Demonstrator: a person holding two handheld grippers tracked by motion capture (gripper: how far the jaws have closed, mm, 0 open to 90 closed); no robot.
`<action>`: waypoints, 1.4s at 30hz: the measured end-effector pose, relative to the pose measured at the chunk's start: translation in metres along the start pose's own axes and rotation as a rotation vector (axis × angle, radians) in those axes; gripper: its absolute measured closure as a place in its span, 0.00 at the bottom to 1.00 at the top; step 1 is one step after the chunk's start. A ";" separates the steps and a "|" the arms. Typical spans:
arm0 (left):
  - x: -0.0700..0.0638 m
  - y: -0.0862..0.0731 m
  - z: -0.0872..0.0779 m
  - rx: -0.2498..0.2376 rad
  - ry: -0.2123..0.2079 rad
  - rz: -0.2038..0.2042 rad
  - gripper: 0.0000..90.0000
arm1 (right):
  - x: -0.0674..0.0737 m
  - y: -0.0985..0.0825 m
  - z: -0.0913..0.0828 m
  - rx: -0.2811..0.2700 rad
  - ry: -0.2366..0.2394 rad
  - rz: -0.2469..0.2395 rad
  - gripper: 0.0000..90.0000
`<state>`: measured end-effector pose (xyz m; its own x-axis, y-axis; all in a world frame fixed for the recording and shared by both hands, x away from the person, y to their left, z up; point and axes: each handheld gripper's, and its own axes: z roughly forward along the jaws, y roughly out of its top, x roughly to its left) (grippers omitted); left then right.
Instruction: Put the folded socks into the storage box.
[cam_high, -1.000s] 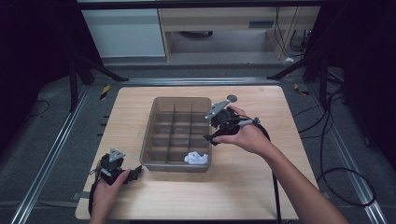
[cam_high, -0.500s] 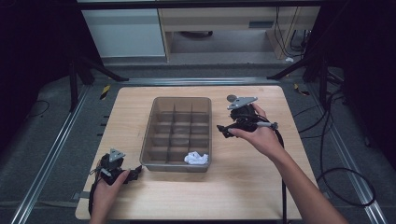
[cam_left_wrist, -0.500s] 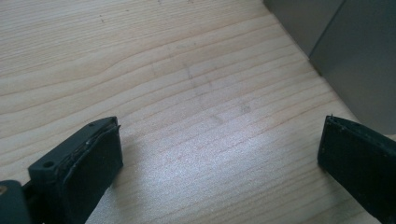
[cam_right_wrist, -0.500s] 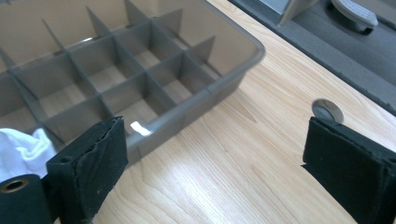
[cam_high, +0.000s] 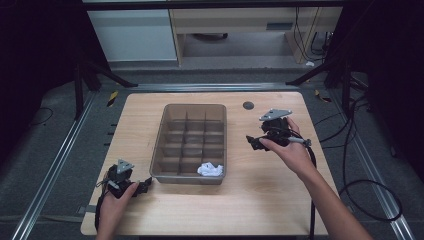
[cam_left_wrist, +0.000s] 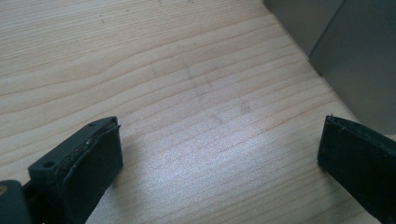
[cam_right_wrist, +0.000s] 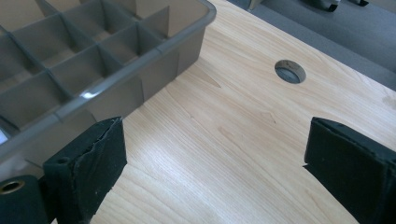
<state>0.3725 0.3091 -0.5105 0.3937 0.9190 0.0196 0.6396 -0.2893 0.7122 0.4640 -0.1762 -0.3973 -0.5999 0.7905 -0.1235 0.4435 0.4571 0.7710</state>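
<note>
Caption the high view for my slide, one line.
Two open hand-held grippers, left and right, flank a grey divided tray holding a white crumpled item in its near-right compartment.

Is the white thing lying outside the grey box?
No, the white thing lies inside the grey box, in a corner compartment nearest the person.

A grey divided tray (cam_high: 170, 142) sits mid-table on the pale wooden table (cam_high: 240, 205), and a crumpled white object (cam_high: 210, 170), possibly cloth or paper, lies in its near right compartment. The right gripper (cam_high: 254, 142) is held just right of the tray, clear of it, jaws pointing toward the tray wall with nothing between them. The left gripper (cam_high: 145, 184) rests low near the tray's near left corner. A small round hole (cam_high: 248, 105) marks the table beyond the right hand.
</note>
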 end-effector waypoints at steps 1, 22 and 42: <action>0.000 0.000 0.000 0.000 0.000 0.000 0.00 | -0.001 -0.002 -0.001 0.000 -0.003 -0.001 0.07; 0.000 0.000 0.000 0.001 0.001 -0.001 0.00 | -0.011 -0.043 -0.002 0.048 -0.034 0.062 0.11; 0.000 0.000 0.000 0.001 0.003 -0.002 0.00 | 0.000 -0.101 0.018 0.122 -0.009 0.128 0.12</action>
<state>0.3723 0.3087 -0.5105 0.3909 0.9202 0.0201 0.6407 -0.2878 0.7118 0.4314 -0.2150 -0.4860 -0.5277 0.8487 -0.0348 0.5936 0.3978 0.6996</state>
